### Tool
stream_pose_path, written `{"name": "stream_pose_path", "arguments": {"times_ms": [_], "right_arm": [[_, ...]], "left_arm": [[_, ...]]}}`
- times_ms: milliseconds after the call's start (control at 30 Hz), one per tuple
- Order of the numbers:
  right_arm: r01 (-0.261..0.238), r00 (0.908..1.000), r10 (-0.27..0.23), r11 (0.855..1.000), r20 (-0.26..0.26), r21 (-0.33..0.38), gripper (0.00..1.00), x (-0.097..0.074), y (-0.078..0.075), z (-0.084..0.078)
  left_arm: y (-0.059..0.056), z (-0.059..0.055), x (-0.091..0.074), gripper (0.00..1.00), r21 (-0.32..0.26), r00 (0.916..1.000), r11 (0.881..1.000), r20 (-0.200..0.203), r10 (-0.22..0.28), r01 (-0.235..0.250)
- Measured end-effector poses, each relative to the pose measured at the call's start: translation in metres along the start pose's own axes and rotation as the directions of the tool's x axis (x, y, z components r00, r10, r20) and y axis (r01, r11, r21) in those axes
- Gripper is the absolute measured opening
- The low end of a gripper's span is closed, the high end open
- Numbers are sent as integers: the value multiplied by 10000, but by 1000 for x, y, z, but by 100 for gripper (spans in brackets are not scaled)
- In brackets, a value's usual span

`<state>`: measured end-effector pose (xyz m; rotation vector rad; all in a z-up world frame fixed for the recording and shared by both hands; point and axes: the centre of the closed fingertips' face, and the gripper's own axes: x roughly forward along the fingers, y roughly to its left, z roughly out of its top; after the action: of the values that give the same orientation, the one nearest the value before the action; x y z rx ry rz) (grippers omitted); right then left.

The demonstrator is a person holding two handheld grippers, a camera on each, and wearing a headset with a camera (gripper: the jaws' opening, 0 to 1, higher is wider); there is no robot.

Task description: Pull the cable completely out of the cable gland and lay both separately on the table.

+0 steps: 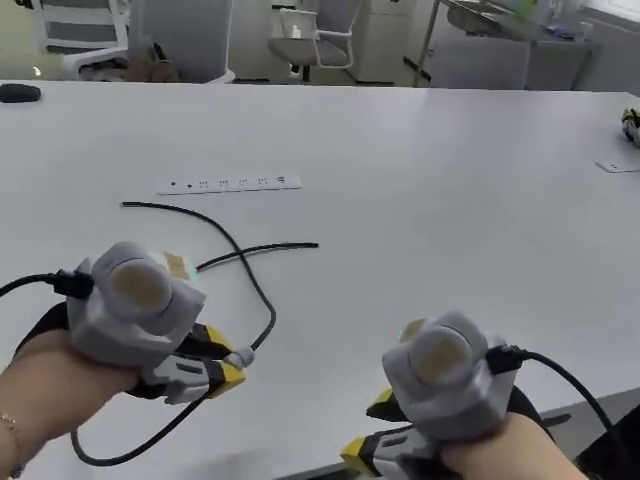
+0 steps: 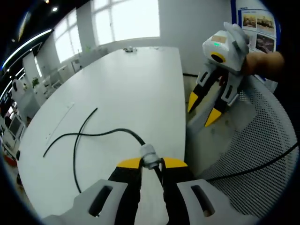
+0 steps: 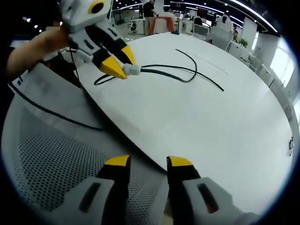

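Note:
My left gripper [image 1: 238, 365] is shut on a small grey cable gland [image 2: 149, 157] just above the table's near edge. A thin black cable [image 2: 93, 133] runs out of the gland and curves away across the white table [image 1: 420, 200], crossing another black strand [image 1: 260, 248]. In the right gripper view the gland [image 3: 132, 70] sits at the left gripper's [image 3: 119, 63] yellow tips, with cable [image 3: 187, 70] on both sides of it. My right gripper [image 3: 148, 163] is open and holds nothing. It hangs off the table's front edge, to the right of the left one, and appears as [image 1: 368, 430] in the head view.
A white power strip [image 1: 230, 183] lies beyond the cable. A black object [image 1: 18, 93] sits at the far left, and a paper label [image 1: 618, 165] at the far right. A grey mesh chair [image 3: 56, 159] stands below the table edge, under my right gripper.

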<state>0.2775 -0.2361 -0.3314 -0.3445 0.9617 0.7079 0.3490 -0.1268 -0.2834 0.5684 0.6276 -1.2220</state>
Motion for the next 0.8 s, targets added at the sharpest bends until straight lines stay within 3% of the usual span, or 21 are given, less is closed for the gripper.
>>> {"name": "stream_pose_path", "arguments": {"times_ms": [67, 200, 300, 433, 533, 600, 700, 767, 800], "right_arm": [[-27, 10000, 27, 10000, -22, -46, 31, 0, 0, 0], [-96, 9998, 90, 9993, -180, -353, 32, 1, 2, 0], [-173, 9996, 157, 9974, -236, -696, 33, 1, 4, 1], [-777, 9964, 742, 9929, -415, -900, 35, 1, 7, 5], [-1226, 9923, 1190, 9843, -354, -1266, 35, 1, 9, 17], [-1696, 9855, 1675, 9689, -268, -1802, 34, 0, 16, 32], [-1948, 9796, 2011, 9522, 27, -2352, 34, -1, 24, 57], [-2302, 9685, 2477, 9286, 245, -2910, 33, 0, 36, 77], [-2573, 9592, 2815, 9095, 281, -3266, 32, 1, 45, 87]], "left_arm": [[0, -3, -8, 17, 312, 9998, 9995, -164, 109, -104], [1, -17, -24, 17, 1396, 9951, 9896, -867, 476, -352], [-2, -21, -32, 17, 1823, 9929, 9825, -1038, 580, -383], [-9, -27, -42, 17, 2445, 9916, 9692, -1145, 599, -303], [-16, -30, -50, 17, 2839, 9911, 9587, -1224, 524, -156], [-19, -33, -55, 17, 3082, 9901, 9513, -1294, 536, -112], [-22, -38, -62, 17, 3456, 9886, 9384, -1394, 578, -61], [-22, -43, -66, 17, 3551, 9850, 9348, -1577, 701, -97], [-22, -46, -68, 17, 3672, 9835, 9301, -1649, 742, -86]]}}
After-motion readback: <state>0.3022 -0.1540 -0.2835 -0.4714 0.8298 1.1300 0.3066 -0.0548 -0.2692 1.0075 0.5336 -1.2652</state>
